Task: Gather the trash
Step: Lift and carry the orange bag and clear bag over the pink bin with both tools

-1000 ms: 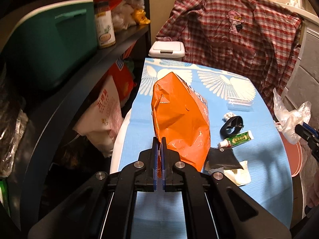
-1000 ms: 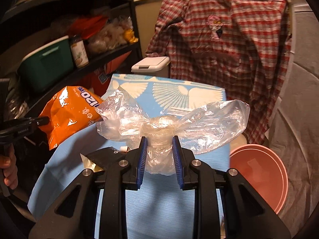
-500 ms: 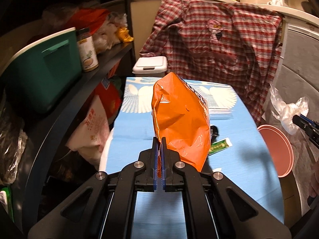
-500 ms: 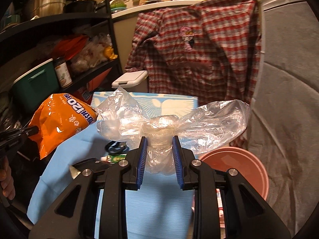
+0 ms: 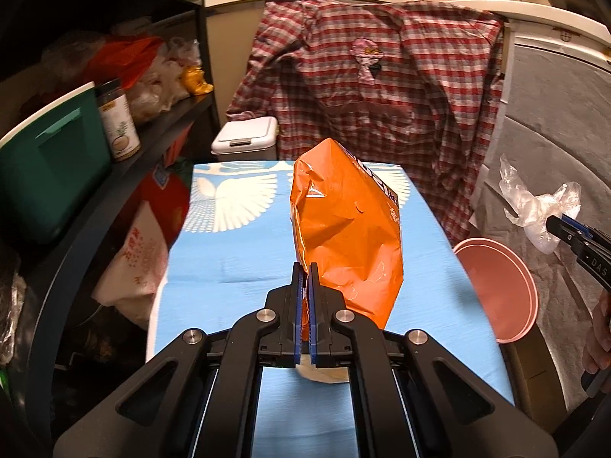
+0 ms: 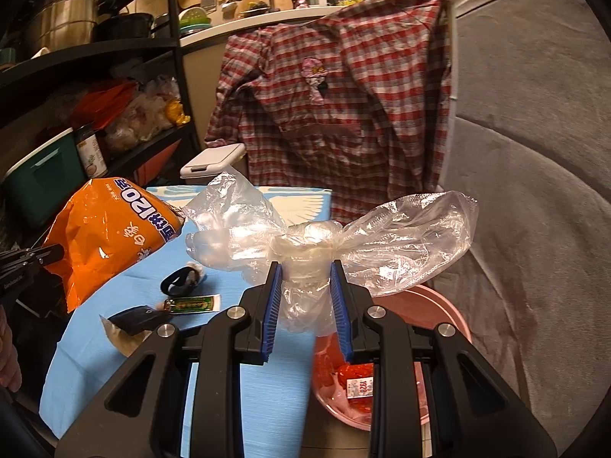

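Right now the left gripper (image 5: pixel 304 286) is clamped on the orange snack bag (image 5: pixel 345 229), lifted above the blue table (image 5: pixel 229 267); the right gripper (image 6: pixel 305 297) pinches the crumpled clear plastic bag (image 6: pixel 324 236) near the table's right edge. Carry both over the pink bin (image 6: pixel 450 313) beside that edge before letting go, since light film drifts.

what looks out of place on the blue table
A few loose bits lie scattered on the blue table: a black strap, a small green tube and a torn dark wrapper. Nothing spilled.
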